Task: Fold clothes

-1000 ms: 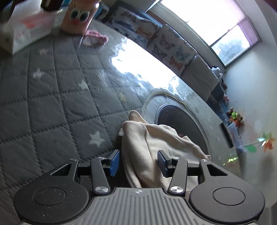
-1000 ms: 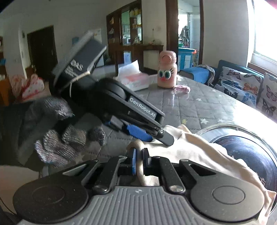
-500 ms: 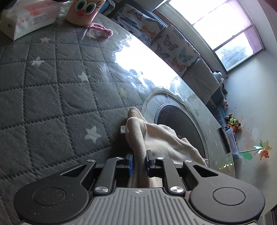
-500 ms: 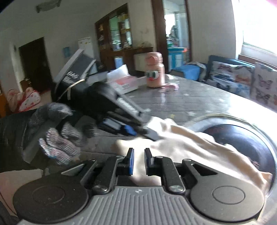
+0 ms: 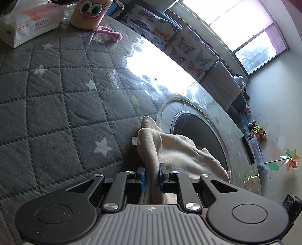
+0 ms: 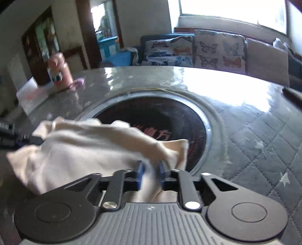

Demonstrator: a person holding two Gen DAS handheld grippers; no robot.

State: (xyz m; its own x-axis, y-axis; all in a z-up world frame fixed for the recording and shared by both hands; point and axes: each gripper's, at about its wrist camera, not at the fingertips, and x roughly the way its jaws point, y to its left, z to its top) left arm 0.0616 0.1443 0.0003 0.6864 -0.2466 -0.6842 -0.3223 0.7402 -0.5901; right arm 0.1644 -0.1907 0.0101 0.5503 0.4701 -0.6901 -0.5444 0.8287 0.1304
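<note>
A cream garment point(image 5: 177, 150) lies bunched on the grey quilted table cover point(image 5: 56, 113), partly over the round dark inset. My left gripper point(image 5: 152, 178) is shut on a fold of it at its near edge. In the right wrist view the same cream garment point(image 6: 85, 143) stretches from the left gripper's tip at the far left to my right gripper point(image 6: 150, 174), which is shut on another edge of it. The right view is motion-blurred.
A round dark cooktop with a metal ring point(image 6: 169, 116) sits in the table. A tissue box point(image 5: 32, 22), a pink cartoon bottle point(image 5: 90, 13) and a pink hair band point(image 5: 109, 34) stand at the far end. A sofa with butterfly cushions point(image 6: 207, 49) lies beyond the table.
My left gripper closed on the garment. My right gripper swung to the right with its edge, so the cooktop and sofa now fill its view.
</note>
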